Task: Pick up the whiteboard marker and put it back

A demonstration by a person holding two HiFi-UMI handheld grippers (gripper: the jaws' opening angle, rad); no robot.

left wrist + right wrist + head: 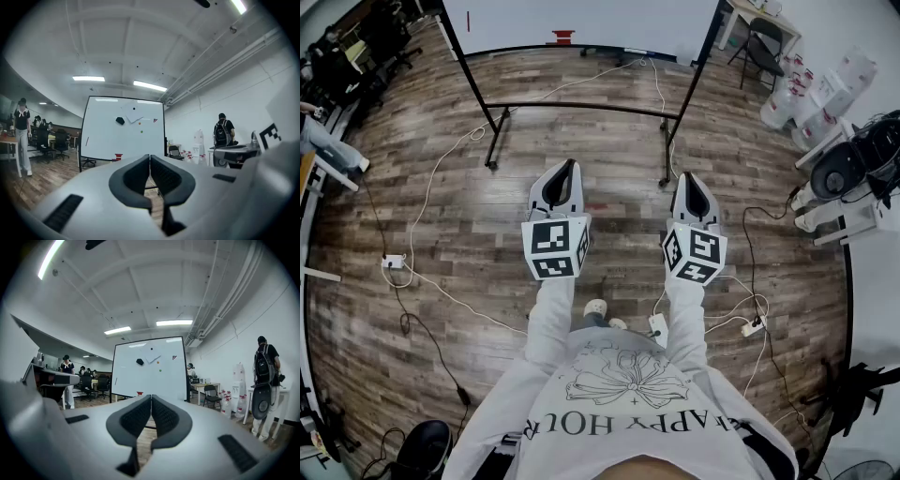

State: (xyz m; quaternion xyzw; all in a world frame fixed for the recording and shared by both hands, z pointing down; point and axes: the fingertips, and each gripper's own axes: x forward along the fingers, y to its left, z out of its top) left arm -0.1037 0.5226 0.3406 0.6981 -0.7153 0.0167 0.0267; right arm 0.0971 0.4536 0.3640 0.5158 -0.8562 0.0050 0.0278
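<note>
My shirt (628, 417) reads "HAPPY HOUR". My left gripper (571, 167) and right gripper (686, 178) point level, pads pressed together with nothing between them. Well ahead stands the whiteboard (581, 19). A thin dark stick on its left part looks like the whiteboard marker (87, 140).
</note>
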